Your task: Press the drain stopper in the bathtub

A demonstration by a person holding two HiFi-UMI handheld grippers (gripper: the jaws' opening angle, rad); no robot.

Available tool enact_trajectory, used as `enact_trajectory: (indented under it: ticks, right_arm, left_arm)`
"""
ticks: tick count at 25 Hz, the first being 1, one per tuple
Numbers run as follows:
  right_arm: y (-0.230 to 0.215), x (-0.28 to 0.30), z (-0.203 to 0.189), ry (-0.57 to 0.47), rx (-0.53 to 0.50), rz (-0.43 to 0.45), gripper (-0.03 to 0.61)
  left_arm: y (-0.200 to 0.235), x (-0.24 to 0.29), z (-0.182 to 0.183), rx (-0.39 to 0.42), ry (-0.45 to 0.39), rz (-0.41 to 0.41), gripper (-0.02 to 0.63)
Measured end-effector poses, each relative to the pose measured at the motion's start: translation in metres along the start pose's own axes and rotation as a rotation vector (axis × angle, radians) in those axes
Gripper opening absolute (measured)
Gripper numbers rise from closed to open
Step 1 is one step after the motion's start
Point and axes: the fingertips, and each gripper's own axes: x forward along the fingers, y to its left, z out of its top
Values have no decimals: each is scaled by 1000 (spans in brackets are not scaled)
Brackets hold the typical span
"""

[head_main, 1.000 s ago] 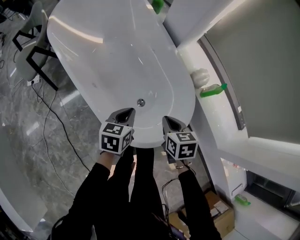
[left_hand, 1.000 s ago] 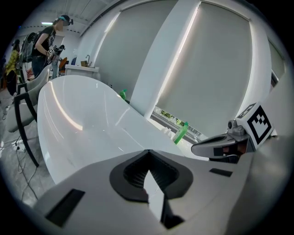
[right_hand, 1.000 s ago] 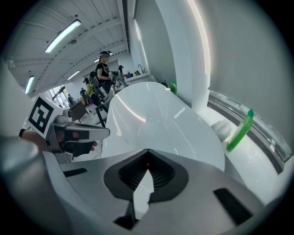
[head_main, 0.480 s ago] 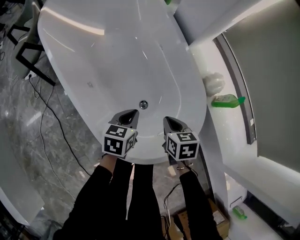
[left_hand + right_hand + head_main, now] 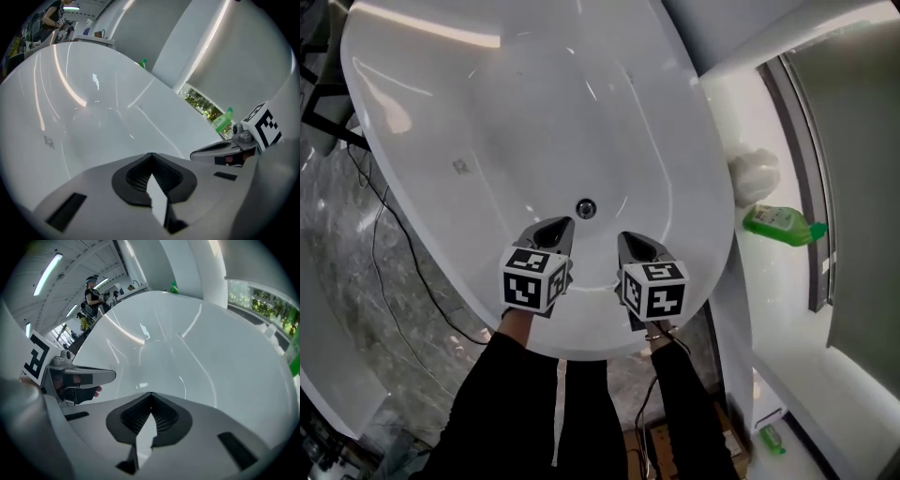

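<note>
white bathtub (image 5: pixel 422 112), chrome drain stopper (image 5: pixel 585 208) (green bottle (image 5: pixel 780 222) label illegible)

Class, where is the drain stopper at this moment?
In the head view, the drain stopper sits in the bathtub floor, just ahead of the left claw and farther from the right claw.

The drain stopper (image 5: pixel 585 207) is a small round disc of shiny metal with a darker ring. It lies flat in the floor of the glossy white oval bathtub (image 5: pixel 516 103), about on the tub's long midline, toward its near end and away from the rim.
</note>
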Motion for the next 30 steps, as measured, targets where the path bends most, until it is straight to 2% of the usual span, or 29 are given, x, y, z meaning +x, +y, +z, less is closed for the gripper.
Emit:
enact_trajectory:
  ticks: [7,15,20,30]
  right_arm:
    - [-6,51,-10,42,0,47,2]
    - [-21,106,-33,94,0,58,2]
    - [-36,126,-43,116,9,60,2]
    - [-46,161,-53,156,28,79,2]
  left_arm:
    - [18,52,-29,-18,82,27,8]
    - [42,106,-62,-28,141,57,8]
    - [51,127,-80,-23,174,67,8]
    - [57,163,-103,-68,214,74,8]
